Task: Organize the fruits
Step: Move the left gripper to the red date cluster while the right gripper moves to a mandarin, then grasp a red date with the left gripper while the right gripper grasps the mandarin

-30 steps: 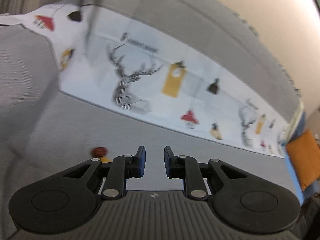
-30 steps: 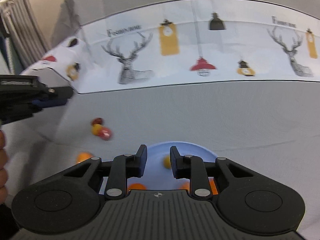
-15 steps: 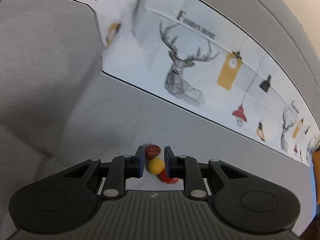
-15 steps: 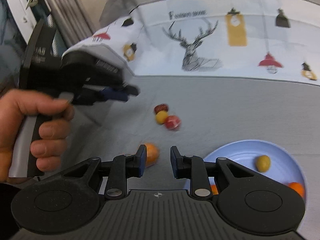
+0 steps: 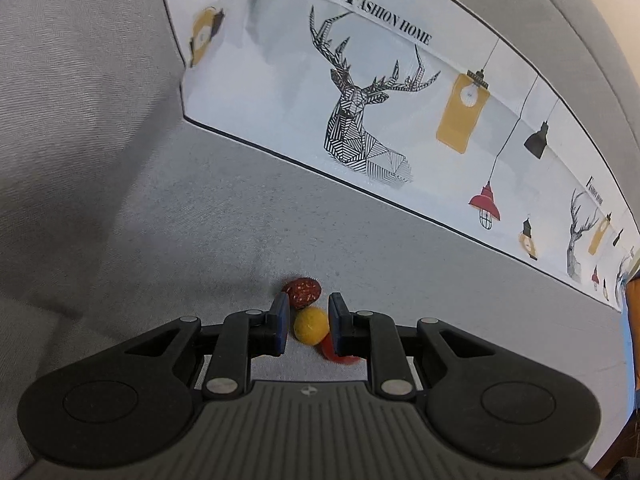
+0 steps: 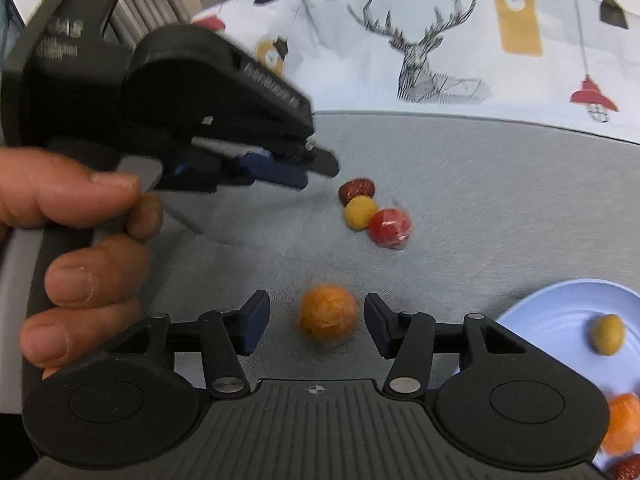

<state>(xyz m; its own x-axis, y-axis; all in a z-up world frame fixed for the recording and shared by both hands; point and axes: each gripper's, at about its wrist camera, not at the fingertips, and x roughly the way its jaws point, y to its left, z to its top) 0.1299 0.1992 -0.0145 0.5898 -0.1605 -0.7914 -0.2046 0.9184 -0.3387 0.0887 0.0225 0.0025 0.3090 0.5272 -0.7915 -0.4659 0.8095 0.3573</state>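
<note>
only the right view showed the blue plate. the right gripper gaped wide around a fuzzy orange fruit; the left gripper sat narrowly parted around a yellow fruit.

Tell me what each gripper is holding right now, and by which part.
Nothing is held. The left gripper is open over the yellow ball; the right gripper is open around the orange ball, fingers apart from it.

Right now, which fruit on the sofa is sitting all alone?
The orange one, between the right gripper's open jaws. The dark red, yellow and bright red fruits huddle together farther back.
</note>
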